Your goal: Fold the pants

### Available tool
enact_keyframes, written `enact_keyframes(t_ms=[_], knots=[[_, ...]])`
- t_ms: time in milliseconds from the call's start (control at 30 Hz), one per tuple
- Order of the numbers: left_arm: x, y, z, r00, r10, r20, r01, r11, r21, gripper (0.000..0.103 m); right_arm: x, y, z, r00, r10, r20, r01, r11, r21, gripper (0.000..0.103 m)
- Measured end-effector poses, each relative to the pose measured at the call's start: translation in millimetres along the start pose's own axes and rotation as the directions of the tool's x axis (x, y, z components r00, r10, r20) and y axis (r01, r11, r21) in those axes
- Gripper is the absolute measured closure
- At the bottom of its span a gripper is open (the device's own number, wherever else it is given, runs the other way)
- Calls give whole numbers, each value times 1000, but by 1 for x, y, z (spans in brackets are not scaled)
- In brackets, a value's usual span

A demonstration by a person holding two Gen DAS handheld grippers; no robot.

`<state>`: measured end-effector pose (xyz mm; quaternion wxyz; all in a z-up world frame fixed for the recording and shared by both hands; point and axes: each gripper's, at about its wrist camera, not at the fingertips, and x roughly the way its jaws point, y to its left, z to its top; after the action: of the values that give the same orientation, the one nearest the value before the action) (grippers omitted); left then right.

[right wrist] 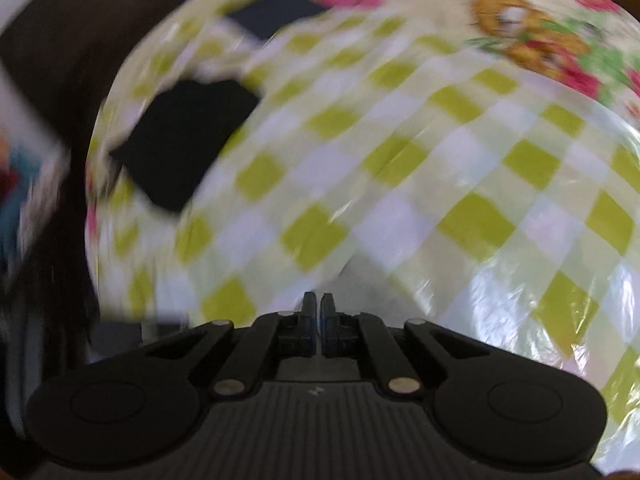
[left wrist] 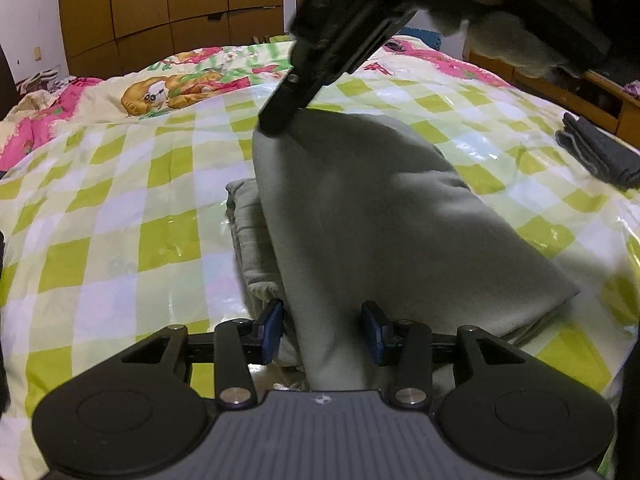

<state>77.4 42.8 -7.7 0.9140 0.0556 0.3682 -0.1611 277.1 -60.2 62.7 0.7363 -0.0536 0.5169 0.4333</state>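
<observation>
Grey-green pants lie folded on the checked bedspread, long axis running from the left gripper away toward the far side, tilted left. Left jaws are apart, straddling the near fold. Right gripper is closed, its tip on the far corner.

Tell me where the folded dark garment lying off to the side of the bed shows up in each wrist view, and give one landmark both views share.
Left wrist view: the folded dark garment lies at the right edge, on the checked cover, right of the grey pants.
Right wrist view: it is the blurred dark patch at left of centre, on the same cover.
Shared landmark: the cartoon bear print beyond the checks.
</observation>
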Motion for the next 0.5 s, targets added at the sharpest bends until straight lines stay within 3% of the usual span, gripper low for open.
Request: enact_keyframes(t_ms=[100, 167, 233, 300, 367, 400, 433, 500], knots=[[1, -2, 0, 1000, 14, 0, -14, 1000, 5, 49, 22, -15, -3, 997, -76, -16, 77, 997, 19, 101], [2, -1, 1, 1000, 12, -9, -12, 1000, 6, 49, 30, -25, -4, 997, -72, -8, 72, 995, 70, 100], [1, -1, 1, 1000, 8, -15, -8, 1000, 6, 49, 27, -31, -2, 993, -117, 9, 116, 990, 76, 92], [-2, 0, 1, 1000, 8, -20, -8, 1000, 8, 49, 13, -32, -1, 991, -118, 62, 112, 990, 88, 91], [-6, 5, -1, 1000, 6, -24, -7, 1000, -19, 49, -5, -24, -2, 982, -138, 127, 129, 989, 77, 79], [-8, 8, -1, 1000, 9, -26, -9, 999, -33, 49, -14, -16, -4, 971, -168, 171, 161, 985, 53, 66], [-10, 10, -1, 1000, 11, -27, -12, 999, -43, 49, -23, -9, -9, 960, -185, 210, 183, 983, 30, 60], [-14, 13, 1, 999, 23, -23, -24, 998, -58, 49, -37, 5, -25, 943, -195, 270, 202, 979, 2, 62]])
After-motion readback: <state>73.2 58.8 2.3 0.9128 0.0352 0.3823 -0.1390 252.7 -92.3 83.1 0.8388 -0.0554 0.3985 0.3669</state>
